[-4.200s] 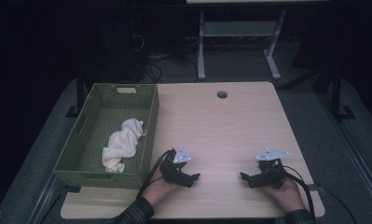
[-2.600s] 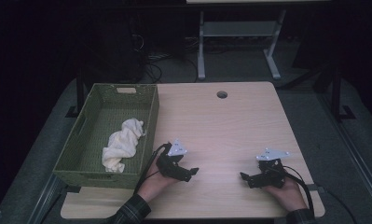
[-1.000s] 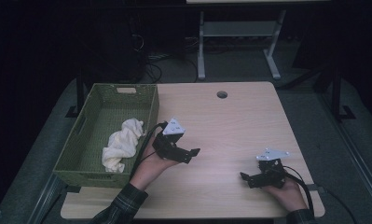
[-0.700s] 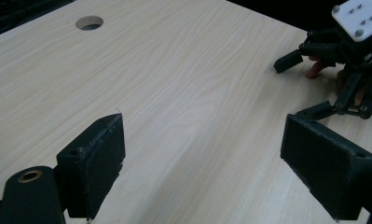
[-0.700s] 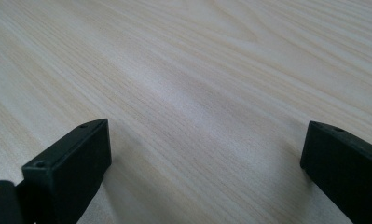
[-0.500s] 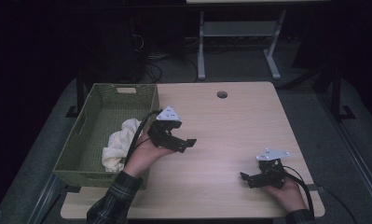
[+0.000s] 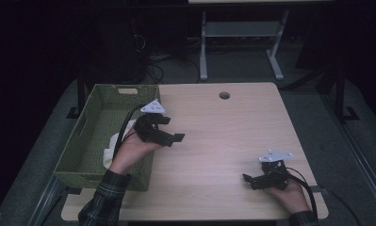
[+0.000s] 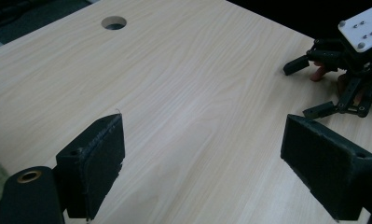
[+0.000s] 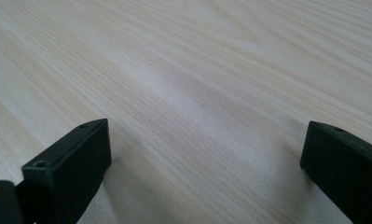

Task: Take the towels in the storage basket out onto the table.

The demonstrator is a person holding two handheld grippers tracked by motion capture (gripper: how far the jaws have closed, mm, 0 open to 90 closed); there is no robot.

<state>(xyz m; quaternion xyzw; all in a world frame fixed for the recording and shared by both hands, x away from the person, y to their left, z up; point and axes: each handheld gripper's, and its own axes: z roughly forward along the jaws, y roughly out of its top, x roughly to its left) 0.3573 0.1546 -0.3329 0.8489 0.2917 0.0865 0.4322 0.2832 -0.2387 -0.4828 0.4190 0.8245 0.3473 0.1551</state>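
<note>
Wooden table [image 7: 223,136], raised left hand-held gripper [image 7: 169,129]

Table: light wooden table top [image 7: 232,136], pale grain, rectangular.
Hole: round cable hole [image 7: 224,95] near the table's far edge.
Basket: green woven rectangular basket [image 7: 89,141] at the table's left side.
Cloth: crumpled white cloth [image 7: 112,146] inside the basket.
Background: grey metal stand [image 7: 237,33] on dark floor beyond the table.

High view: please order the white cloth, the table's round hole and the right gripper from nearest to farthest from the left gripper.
1. White cloth, in the green basket, beside the left gripper.
2. Round hole, toward the table's far edge.
3. Right gripper, near the table's right corner.
</note>
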